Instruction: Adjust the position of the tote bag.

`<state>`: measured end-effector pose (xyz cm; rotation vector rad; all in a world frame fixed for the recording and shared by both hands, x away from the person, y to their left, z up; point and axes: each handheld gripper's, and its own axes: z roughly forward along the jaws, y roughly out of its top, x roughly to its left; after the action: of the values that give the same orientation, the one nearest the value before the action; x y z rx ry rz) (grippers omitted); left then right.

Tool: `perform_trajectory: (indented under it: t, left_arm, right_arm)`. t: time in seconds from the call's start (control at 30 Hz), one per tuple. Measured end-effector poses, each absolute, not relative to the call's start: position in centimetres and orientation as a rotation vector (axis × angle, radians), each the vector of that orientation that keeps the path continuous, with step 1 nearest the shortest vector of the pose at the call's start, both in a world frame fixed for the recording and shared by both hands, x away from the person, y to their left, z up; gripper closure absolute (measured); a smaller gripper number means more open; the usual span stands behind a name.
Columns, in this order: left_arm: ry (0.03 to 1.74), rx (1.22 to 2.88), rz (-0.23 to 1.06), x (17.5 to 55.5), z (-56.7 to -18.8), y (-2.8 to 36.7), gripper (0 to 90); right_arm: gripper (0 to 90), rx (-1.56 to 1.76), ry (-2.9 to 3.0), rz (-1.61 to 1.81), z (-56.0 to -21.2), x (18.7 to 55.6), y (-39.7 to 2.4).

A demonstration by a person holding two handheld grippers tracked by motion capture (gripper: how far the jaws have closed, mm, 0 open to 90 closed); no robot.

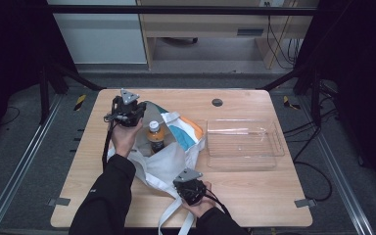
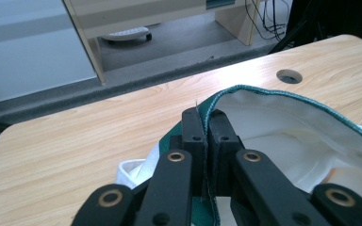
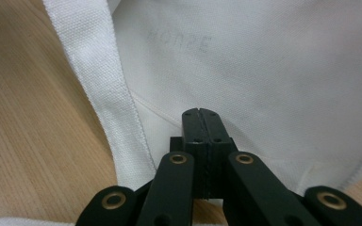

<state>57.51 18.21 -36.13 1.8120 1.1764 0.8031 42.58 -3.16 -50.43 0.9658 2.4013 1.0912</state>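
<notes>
Both grippers clamp bag rim — opposite sides.

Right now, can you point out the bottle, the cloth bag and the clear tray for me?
bottle (image 1: 154, 135), high view, on its orange body just under the white cap.
cloth bag (image 1: 169, 157), high view, on the white front panel.
clear tray (image 1: 243, 152), high view, on its near rim.
</notes>
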Motion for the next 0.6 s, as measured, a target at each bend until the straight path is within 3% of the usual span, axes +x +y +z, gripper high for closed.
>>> perform_trajectory:
  t: [0.6]
  left_arm:
    - [1.199, 1.853, 0.773, 58.5, -38.4, 18.6, 87.4]
  right_arm:
    - [90.0, 0.956, 2.398, 1.091, -50.5, 42.6, -3.1]
